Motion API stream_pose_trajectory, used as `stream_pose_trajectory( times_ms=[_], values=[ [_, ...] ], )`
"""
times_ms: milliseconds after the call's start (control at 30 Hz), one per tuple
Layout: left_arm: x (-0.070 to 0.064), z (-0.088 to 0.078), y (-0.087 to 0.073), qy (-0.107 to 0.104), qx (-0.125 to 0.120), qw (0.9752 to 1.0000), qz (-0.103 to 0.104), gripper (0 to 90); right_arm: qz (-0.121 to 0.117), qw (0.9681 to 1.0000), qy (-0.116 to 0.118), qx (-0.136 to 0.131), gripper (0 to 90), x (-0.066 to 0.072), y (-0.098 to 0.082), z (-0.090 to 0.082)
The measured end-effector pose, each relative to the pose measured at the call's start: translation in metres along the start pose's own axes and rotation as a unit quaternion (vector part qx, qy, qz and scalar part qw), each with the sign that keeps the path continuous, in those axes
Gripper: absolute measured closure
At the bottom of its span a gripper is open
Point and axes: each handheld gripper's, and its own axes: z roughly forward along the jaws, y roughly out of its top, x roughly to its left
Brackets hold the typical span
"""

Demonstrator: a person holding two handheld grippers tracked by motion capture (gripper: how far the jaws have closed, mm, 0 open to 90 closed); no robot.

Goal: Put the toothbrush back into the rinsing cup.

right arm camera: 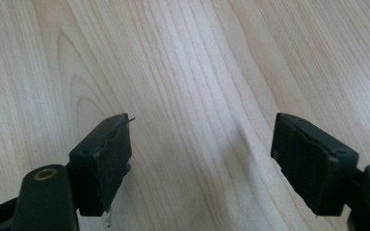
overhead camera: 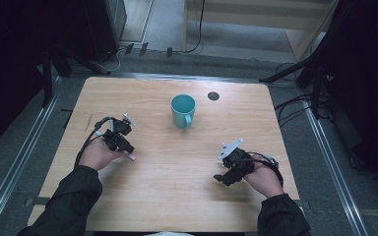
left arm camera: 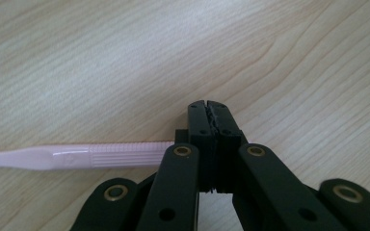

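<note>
A pale pink plastic handle [left arm camera: 72, 156] with a ribbed grip sticks out sideways from my left gripper [left arm camera: 207, 109]. The jaws are shut on it, low over the wooden table [overhead camera: 177, 196]. In the high view the left gripper [overhead camera: 126, 149] is at the table's left, with the pink handle's end [overhead camera: 132, 157] showing just past it. My right gripper [overhead camera: 221, 178] rests at the right front of the table. Its jaws stand wide open over bare wood, as the right gripper view [right arm camera: 202, 139] shows, with nothing between them.
A teal cup [overhead camera: 182, 110] with a handle stands upright at the middle back of the table. A dark round hole [overhead camera: 213, 96] lies just behind it to the right. Cables and stand legs lie on the floor around the table.
</note>
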Motion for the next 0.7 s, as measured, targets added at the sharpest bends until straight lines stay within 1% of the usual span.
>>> stream_pose_trajectory(
  times_ms=[33,67,100,133,167,200,233,267,367,400,433,467,633,700],
  values=[
    [0.000,0.000,0.000,0.000,0.000,1.0000,0.000,89.3,0.002,1.0000,0.001,0.001,21.8,0.000,0.001,0.000],
    [0.001,0.000,-0.003,0.000,-0.002,1.0000,-0.007,89.3,-0.004,1.0000,-0.001,-0.001,21.8,-0.001,0.002,0.001],
    [0.002,0.000,-0.005,0.000,0.002,1.0000,-0.006,89.3,-0.002,1.0000,0.003,-0.001,21.8,0.000,0.003,0.001],
    [0.002,0.000,-0.006,0.001,-0.002,1.0000,-0.009,89.3,-0.003,1.0000,0.003,0.000,21.8,0.000,0.003,0.001],
    [0.003,0.000,-0.008,-0.001,0.001,0.9999,-0.012,89.3,-0.005,1.0000,0.002,-0.001,21.8,-0.001,0.004,0.002],
    [0.003,-0.001,-0.010,0.002,0.004,0.9999,-0.010,89.3,-0.006,1.0000,0.003,0.001,21.8,-0.001,0.005,0.002],
    [0.003,-0.001,-0.011,0.000,0.001,0.9999,-0.015,89.3,-0.005,1.0000,0.003,0.001,21.8,-0.001,0.005,0.002],
    [0.004,-0.002,-0.012,0.000,0.003,0.9999,-0.013,89.3,-0.007,1.0000,0.002,0.001,21.8,-0.001,0.006,0.003],
    [0.006,-0.004,-0.017,-0.001,0.002,0.9999,-0.017,89.3,-0.008,1.0000,0.004,0.002,21.8,-0.002,0.008,0.003],
    [0.007,-0.005,-0.019,0.000,0.001,0.9998,-0.020,89.3,-0.013,0.9999,0.005,0.000,21.8,-0.002,0.009,0.004],
    [0.007,-0.005,-0.019,0.000,0.001,0.9998,-0.020,89.3,-0.013,0.9999,0.005,0.000,21.8,-0.002,0.009,0.004],
    [0.010,-0.005,-0.021,-0.002,0.007,0.9998,-0.020,89.3,-0.013,0.9999,0.006,0.001,21.8,-0.002,0.010,0.004],
    [0.013,-0.008,-0.028,-0.003,0.004,0.9995,-0.030,89.3,-0.014,0.9999,0.007,0.000,21.8,-0.002,0.013,0.005],
    [0.014,-0.008,-0.031,-0.003,0.002,0.9993,-0.038,89.3,-0.018,0.9998,0.007,0.002,21.8,-0.003,0.014,0.006]
  ],
)
